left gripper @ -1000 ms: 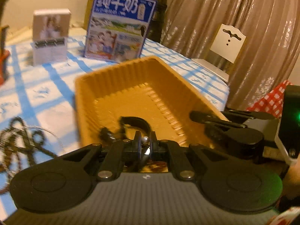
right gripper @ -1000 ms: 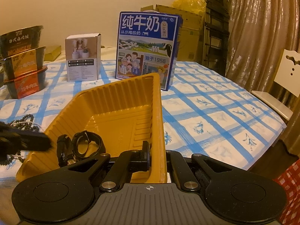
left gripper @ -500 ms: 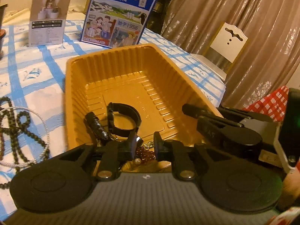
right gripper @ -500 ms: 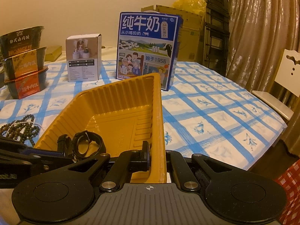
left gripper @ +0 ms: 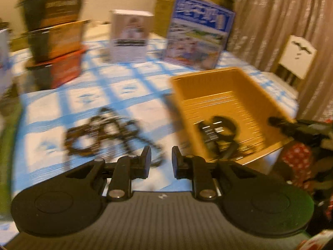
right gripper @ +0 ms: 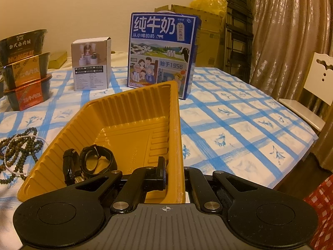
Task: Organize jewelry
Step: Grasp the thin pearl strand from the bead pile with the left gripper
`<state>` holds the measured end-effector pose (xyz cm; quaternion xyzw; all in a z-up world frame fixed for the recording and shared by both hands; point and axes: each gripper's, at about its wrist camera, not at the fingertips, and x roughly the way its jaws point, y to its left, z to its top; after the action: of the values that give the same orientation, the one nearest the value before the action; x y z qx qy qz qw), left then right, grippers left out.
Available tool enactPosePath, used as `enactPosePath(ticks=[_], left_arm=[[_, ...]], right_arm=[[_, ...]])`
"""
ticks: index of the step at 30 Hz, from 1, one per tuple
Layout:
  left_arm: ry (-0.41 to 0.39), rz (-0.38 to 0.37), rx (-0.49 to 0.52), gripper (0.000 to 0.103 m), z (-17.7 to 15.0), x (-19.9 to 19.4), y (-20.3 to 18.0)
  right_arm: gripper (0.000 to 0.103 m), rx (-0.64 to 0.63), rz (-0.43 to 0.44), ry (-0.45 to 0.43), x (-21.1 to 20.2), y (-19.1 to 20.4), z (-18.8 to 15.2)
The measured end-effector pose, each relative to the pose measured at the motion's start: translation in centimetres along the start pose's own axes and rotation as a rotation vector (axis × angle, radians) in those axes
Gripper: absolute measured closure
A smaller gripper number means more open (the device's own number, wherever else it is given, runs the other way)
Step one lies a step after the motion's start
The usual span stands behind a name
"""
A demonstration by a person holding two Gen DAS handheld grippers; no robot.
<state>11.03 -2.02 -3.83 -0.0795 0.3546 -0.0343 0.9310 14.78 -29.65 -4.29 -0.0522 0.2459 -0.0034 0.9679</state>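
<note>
A yellow ribbed tray (right gripper: 129,112) sits on the blue-checked tablecloth and holds a black watch (right gripper: 94,163); both also show blurred in the left wrist view, the tray (left gripper: 210,83) and the watch (left gripper: 220,129). My right gripper (right gripper: 172,173) is shut on the tray's right wall. My left gripper (left gripper: 161,162) is open and empty, above the cloth left of the tray. Dark bead strands with a thin pale chain (right gripper: 18,150) lie on the cloth left of the tray and just ahead of the left gripper (left gripper: 104,133).
A blue milk carton (right gripper: 162,52) and a small white box (right gripper: 90,63) stand behind the tray. Stacked food bowls (right gripper: 22,68) stand at far left. A white chair (right gripper: 318,87) and curtains are past the table's right edge.
My left gripper has opened, left a small beaded piece in the tray, and swung left out of it toward the bead strands. The right gripper has kept its hold on the tray wall.
</note>
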Motion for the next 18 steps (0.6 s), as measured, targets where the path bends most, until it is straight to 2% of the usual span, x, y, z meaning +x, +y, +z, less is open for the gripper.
enactPosePath(ticks=[5,8,18], left_arm=[[0.025,0.117,-0.004,0.085,-1.4,-0.6,3.0],[0.037,0.153,-0.004,0.085,-2.1,-0.4,3.8],[0.05,0.133,0.033,0.085,-2.8,0.9,3.1]], right_arm=[[0.1,0.006,-0.007,0.003,0.1,0.1,-0.1],[0.1,0.006,-0.01,0.005,0.1,0.1,-0.2],[0.1,-0.001,-0.013,0.01,0.0,0.2,-0.2]])
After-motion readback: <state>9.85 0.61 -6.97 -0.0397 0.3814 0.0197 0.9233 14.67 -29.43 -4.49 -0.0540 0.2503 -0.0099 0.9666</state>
